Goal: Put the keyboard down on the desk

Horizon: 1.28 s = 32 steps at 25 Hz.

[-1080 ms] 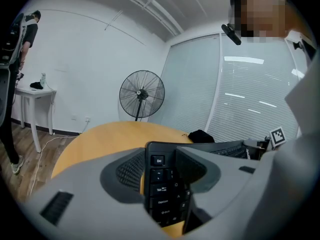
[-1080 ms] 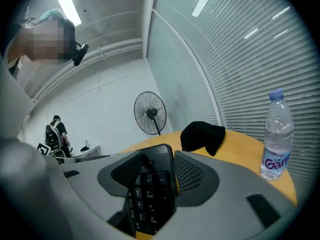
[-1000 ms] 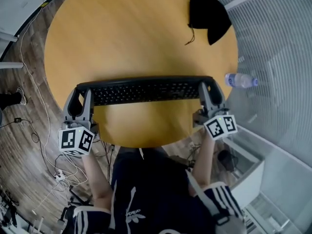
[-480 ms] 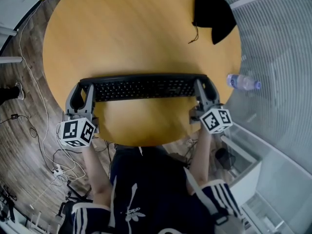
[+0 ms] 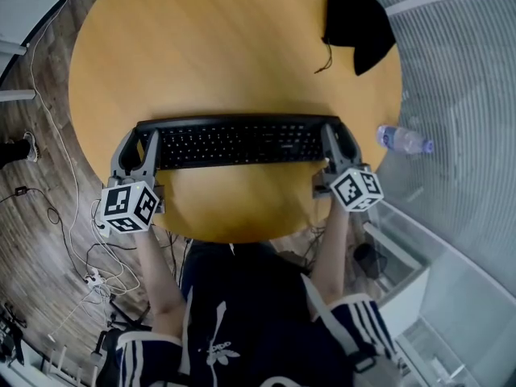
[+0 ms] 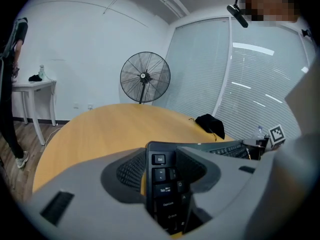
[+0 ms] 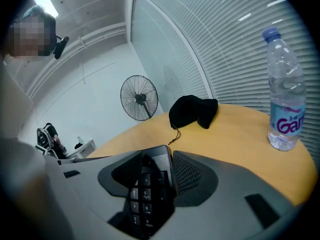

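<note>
A long black keyboard (image 5: pixel 238 141) spans the near part of the round wooden desk (image 5: pixel 226 47), held at both ends. My left gripper (image 5: pixel 139 144) is shut on its left end, where the Esc key column (image 6: pixel 160 184) shows between the jaws. My right gripper (image 5: pixel 337 139) is shut on the right end, with the number pad (image 7: pixel 145 194) between its jaws. From the head view I cannot tell whether the keyboard touches the desk or hangs just above it.
A black cloth pouch (image 5: pixel 355 27) with a drawstring lies at the desk's far right. A clear water bottle (image 5: pixel 401 141) stands near the right rim, also the water bottle (image 7: pixel 285 101) in the right gripper view. A standing fan (image 6: pixel 145 77) is beyond the desk. Cables (image 5: pixel 56 192) trail on the floor at left.
Both grippers have carried the keyboard slightly forward over the desk, away from the person, over the last second. Both stay shut on its ends.
</note>
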{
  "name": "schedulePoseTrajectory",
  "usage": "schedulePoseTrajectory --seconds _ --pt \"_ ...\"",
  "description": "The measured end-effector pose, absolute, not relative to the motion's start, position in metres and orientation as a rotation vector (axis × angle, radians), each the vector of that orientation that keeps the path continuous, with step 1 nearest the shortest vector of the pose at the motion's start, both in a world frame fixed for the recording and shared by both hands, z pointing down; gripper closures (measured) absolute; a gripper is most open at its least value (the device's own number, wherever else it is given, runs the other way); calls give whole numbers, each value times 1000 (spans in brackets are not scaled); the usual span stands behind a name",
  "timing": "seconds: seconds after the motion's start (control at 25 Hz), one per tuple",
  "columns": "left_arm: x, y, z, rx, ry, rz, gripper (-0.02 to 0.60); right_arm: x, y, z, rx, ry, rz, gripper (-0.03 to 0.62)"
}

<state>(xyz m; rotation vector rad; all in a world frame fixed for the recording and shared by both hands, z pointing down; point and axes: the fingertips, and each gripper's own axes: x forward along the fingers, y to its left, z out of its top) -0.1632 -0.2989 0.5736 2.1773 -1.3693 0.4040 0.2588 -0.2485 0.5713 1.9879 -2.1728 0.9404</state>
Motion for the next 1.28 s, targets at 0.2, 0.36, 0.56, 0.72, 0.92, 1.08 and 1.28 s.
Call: schedulePoseTrajectory --seconds 0.2,0.36,0.56,0.72,0.92,1.08,1.28 --pt "-164 -313 591 2110 -1344 455 394 255 -264 584 1943 -2127 967 414" --pt "-162 -311 604 2047 -1335 496 394 261 -258 601 1937 -2060 1015 414" --pt "-161 -311 617 2002 -1335 501 394 263 -257 616 1931 -2009 1042 414" --pt "-161 -310 619 1993 -1330 507 394 260 -260 614 1922 -2006 1040 414" --pt "-161 -311 619 1984 -1323 517 394 262 -257 619 1917 -1976 1064 414" --pt "-160 -311 621 1981 -1320 522 394 263 -258 621 1904 -1967 1061 414" --pt "-160 -310 621 1973 -1320 541 394 262 -257 623 1892 -1955 1090 414"
